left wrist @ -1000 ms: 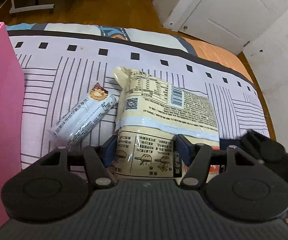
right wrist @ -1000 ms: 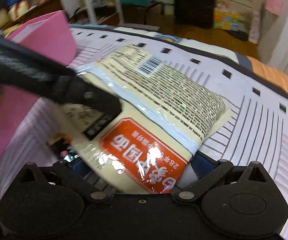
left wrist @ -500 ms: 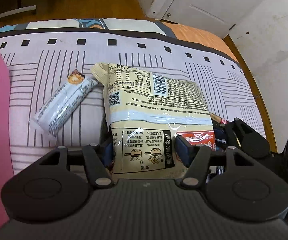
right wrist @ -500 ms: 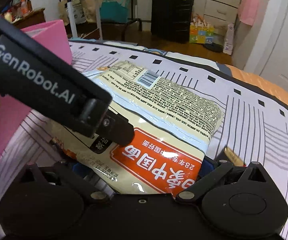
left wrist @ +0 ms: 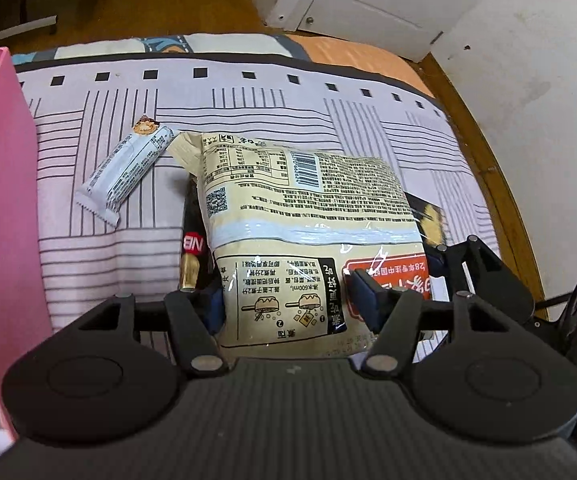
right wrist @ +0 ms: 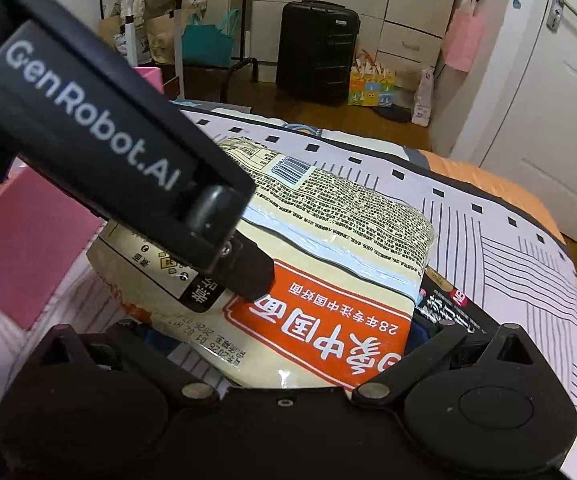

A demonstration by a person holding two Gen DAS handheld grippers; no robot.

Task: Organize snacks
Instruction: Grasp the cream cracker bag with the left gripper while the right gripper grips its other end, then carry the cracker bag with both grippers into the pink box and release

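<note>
1. The noodle bag (left wrist: 304,216) is a broad, puffy plastic multipack, raised over the bed (left wrist: 248,104) near its right edge, above a dark packet (right wrist: 446,304) lying beneath it.
2. The left hand-held gripper (left wrist: 284,300) is clamped on the bag's near-left end, its blue pads pressing in from both sides of the printed cooking panel.
3. The right hand-held gripper (right wrist: 288,344) takes the near-right end with the orange label; its left finger is hidden under the bag, so I cannot tell for certain that it is clamped, though the bag sits between its jaws.
4. Handling, as I judge it: light for its bulk, with a soft, slick film over brittle noodle blocks. It sags in the middle and can slide out of a shallow pinch, so a two-ended hold suits it.
5. The best grip looks to be the flat sealed end or a block's edge, not the taped middle band; hard squeezing would crush the noodles.
6. The pink bin (left wrist: 4,208) stands at the bed's left edge, the likely destination; a white bar (left wrist: 126,172) lies between it and the bag, just touching the bag's far-left corner.
</note>
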